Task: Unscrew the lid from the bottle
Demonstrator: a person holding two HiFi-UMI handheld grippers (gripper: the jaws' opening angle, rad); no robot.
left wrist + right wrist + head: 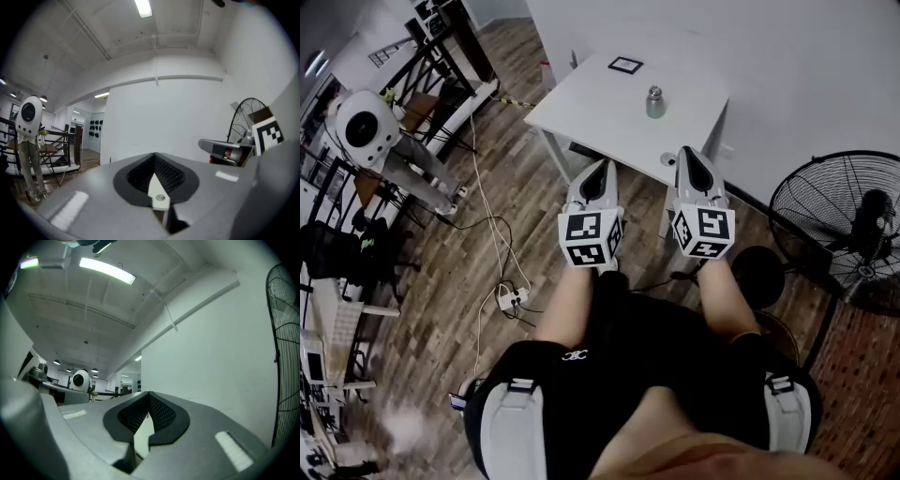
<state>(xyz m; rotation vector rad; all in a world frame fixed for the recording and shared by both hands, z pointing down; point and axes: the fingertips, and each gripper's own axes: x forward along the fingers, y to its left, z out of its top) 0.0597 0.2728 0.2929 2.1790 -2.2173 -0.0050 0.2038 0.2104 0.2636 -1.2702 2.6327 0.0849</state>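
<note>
- Two grippers, the left gripper (600, 171) and the right gripper (691, 155), were held side by side in front of the person, by the near edge of the white table (600, 117).
- Each had its jaws pressed together, with nothing between them.
- The small metal bottle (654, 103) stood upright on the table with its lid (654, 91) on, apart from both grippers and nearer the right one.
- A floor fan (848, 225) stood to the right.
</note>
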